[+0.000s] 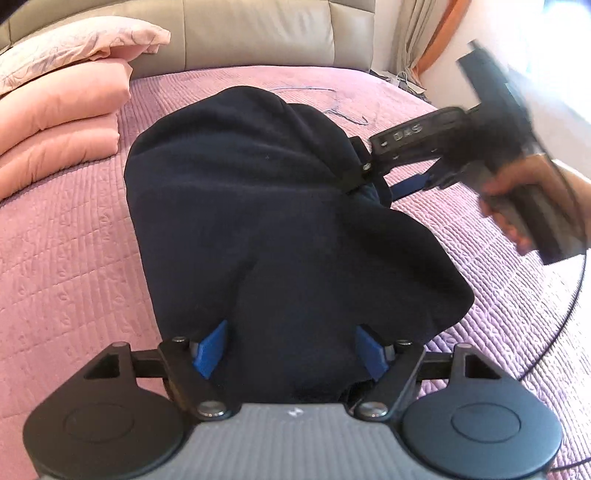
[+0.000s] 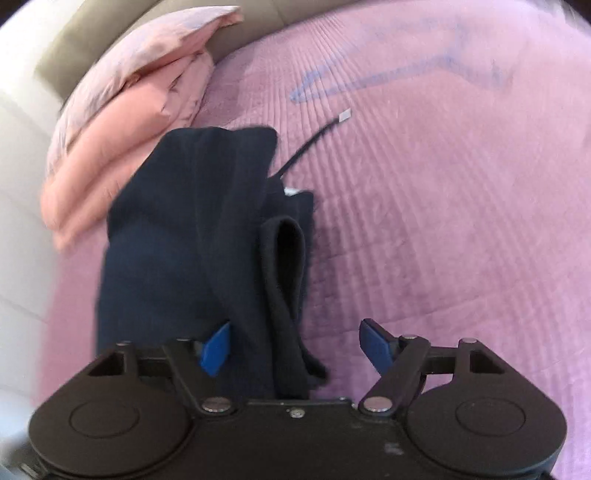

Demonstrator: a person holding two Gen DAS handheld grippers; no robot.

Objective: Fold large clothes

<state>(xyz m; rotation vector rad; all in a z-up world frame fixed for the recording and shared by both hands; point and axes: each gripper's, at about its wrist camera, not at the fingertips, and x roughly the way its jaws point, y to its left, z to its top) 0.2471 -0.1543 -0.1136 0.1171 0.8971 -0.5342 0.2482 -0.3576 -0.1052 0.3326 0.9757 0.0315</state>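
A dark navy garment (image 1: 258, 206) lies bunched and partly folded on the pink quilted bed (image 1: 74, 258). My left gripper (image 1: 291, 350) is open, its blue pads either side of the garment's near edge, cloth lying between them. My right gripper (image 1: 373, 177) reaches in from the right and touches the garment's right edge. In the right wrist view the right gripper (image 2: 295, 347) is open, with a folded hem of the garment (image 2: 207, 229) lying between its fingers, near the left pad. A black drawcord (image 2: 314, 136) with a white tip trails from the garment.
Stacked pink pillows and a folded quilt (image 1: 62, 110) sit at the bed's far left, against a grey padded headboard (image 1: 240, 33). Curtains and a wall (image 1: 424, 37) are at the far right. A black cable (image 1: 569, 314) hangs from the right gripper's handle.
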